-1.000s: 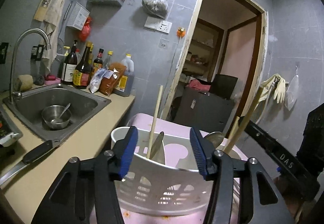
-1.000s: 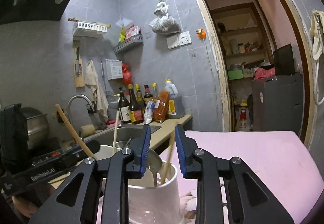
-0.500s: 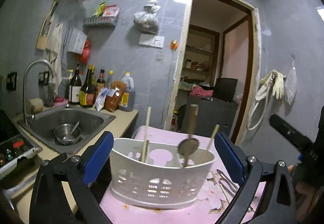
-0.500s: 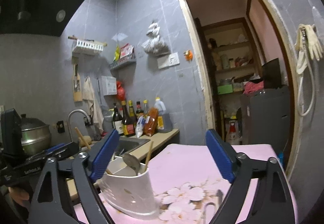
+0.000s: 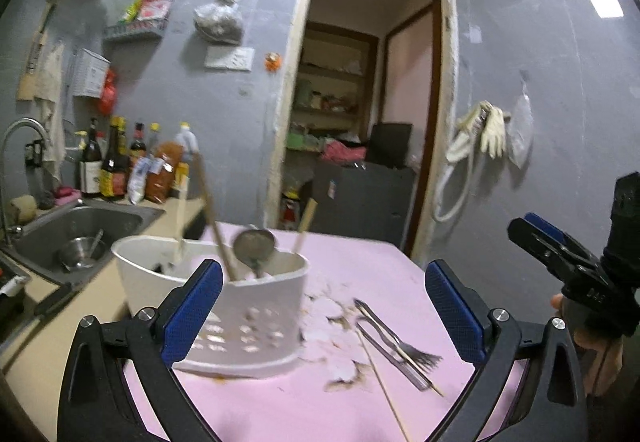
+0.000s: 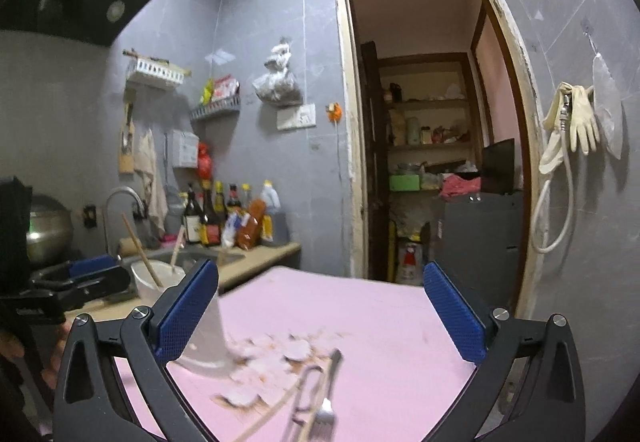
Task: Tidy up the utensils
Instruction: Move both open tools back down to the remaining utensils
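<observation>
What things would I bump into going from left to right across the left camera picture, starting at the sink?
Sink → sauce bottles → white utensil basket → fork on the pink table → right gripper.

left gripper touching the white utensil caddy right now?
Apart. In the left wrist view the left gripper stands wide open; the white utensil caddy sits beyond its left pad, nothing pinched.

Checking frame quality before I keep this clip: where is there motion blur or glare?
Left wrist view: white utensil caddy and its spoon smeared, fork fairly sharp, ceiling-light glare on wall tiles. Right wrist view: fork and caddy blurred; doorway crisp.
</observation>
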The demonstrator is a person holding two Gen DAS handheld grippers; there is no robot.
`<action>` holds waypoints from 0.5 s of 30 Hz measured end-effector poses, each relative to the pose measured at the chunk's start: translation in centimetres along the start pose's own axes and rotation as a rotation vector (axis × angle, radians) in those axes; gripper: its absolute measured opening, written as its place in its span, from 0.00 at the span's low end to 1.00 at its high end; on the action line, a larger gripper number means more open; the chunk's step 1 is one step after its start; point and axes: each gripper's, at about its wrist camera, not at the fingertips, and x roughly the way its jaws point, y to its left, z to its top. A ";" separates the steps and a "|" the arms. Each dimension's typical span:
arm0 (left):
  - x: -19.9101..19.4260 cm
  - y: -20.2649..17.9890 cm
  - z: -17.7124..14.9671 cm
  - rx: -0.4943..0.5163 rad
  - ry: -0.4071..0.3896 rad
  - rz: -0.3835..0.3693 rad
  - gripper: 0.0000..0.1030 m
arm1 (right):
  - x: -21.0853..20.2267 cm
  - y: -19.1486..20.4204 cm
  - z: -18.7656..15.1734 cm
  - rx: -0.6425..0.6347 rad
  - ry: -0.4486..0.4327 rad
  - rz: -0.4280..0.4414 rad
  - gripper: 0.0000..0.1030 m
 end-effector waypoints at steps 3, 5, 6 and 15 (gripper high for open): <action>0.9 -1.0 -0.7 0.028 0.042 -0.016 0.96 | 0.0 -0.9 -0.9 -0.024 0.050 -0.022 1.00; 1.9 -1.7 -1.2 0.043 0.083 -0.026 0.96 | 0.2 -1.5 -1.5 -0.025 0.090 -0.021 1.00; 2.2 -1.9 -1.5 0.046 0.099 -0.030 0.96 | 0.3 -1.8 -1.7 -0.025 0.110 -0.022 1.00; 5.5 -3.8 -3.7 0.076 0.289 -0.115 0.96 | 3.2 -4.9 -4.4 0.062 0.359 -0.001 0.84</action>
